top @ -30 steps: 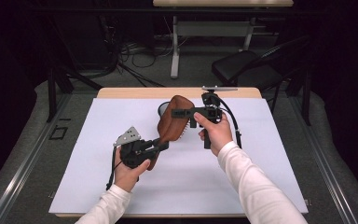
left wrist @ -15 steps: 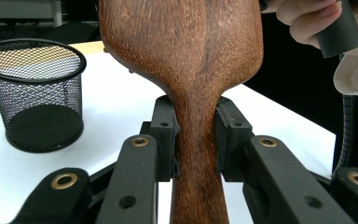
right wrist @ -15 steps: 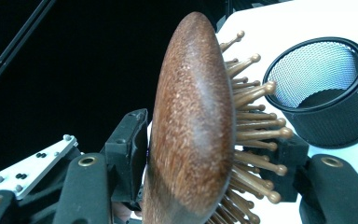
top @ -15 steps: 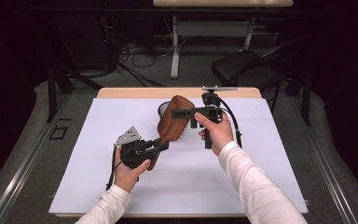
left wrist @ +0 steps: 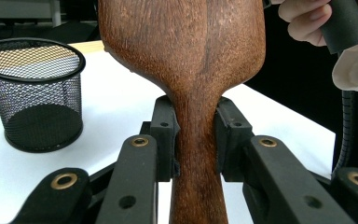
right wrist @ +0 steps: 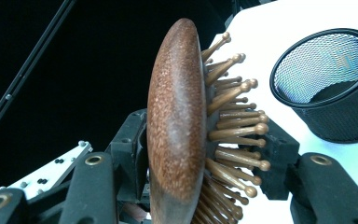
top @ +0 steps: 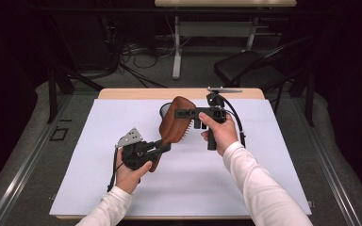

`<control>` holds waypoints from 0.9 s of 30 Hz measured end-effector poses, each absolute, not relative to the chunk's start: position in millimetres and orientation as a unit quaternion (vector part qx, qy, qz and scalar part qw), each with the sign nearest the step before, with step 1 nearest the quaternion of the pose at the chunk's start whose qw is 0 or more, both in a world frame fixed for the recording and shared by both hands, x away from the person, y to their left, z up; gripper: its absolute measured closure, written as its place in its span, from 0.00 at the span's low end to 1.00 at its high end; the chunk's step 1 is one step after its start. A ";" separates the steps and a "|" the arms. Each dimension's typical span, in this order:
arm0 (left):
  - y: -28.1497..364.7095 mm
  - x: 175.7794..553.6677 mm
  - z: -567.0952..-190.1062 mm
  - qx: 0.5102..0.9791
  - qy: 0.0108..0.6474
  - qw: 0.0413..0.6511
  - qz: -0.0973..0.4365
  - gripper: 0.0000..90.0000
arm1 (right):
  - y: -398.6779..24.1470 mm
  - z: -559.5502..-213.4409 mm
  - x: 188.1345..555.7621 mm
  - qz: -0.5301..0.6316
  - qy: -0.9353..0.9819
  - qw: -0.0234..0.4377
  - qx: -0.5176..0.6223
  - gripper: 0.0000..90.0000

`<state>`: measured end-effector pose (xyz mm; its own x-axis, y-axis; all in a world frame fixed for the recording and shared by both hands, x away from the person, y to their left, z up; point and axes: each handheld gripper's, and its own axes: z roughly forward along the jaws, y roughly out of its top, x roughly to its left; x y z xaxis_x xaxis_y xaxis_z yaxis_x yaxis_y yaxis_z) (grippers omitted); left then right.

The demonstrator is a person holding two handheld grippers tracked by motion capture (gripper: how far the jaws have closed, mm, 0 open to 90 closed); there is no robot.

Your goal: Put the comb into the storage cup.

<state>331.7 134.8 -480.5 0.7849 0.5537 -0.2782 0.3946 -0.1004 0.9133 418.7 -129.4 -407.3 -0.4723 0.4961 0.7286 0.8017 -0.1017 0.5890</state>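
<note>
A wooden hairbrush (top: 172, 123) held in the air over the white worktop (top: 245, 165), between the two grippers. The left gripper (top: 162, 147) is closed on the narrow handle; in the left gripper view both pads press the handle's flanks just below where it widens into the head (left wrist: 186, 42). The right gripper (top: 179, 113) reaches the upper part of the head from the person's right. In the right gripper view its jaws stand on either side of the head, one at the smooth back, the other among the bristles (right wrist: 233, 126); whether they actually press the brush cannot be told.

The brush (right wrist: 177, 121) is reddish-brown with a fine speckled grain and a rounded oval head, its back domed and polished. The bristles are stiff wooden pins with ball tips, set in rows on one face. In the high view the back of the head faces the camera and the pins point toward the right hand (top: 219, 134).

A black wire-mesh cup (left wrist: 37, 93) stands upright on the worktop just behind the brush, apart from it. The left hand (top: 129, 172) grips the left gripper's body near the worktop's front.
</note>
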 end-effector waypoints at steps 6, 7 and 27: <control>135.1 331.9 -480.5 0.738 0.321 0.590 0.067 0.80 | -129.6 -407.5 419.0 -0.554 -0.652 0.143 -0.498 0.50; 135.2 331.9 -480.5 0.738 0.321 0.590 0.067 0.80 | -129.8 -407.4 419.1 -0.553 -0.651 0.147 -0.500 0.50; 134.3 332.6 -480.9 0.738 0.319 0.591 0.060 0.80 | -132.7 -407.3 418.9 -0.540 -0.634 0.172 -0.526 0.52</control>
<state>332.6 134.3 -480.9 0.7896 0.5414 -0.2890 0.4004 -0.0977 0.9111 418.9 -132.7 -407.3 -0.3871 0.4812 0.7865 0.8526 -0.1378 0.5040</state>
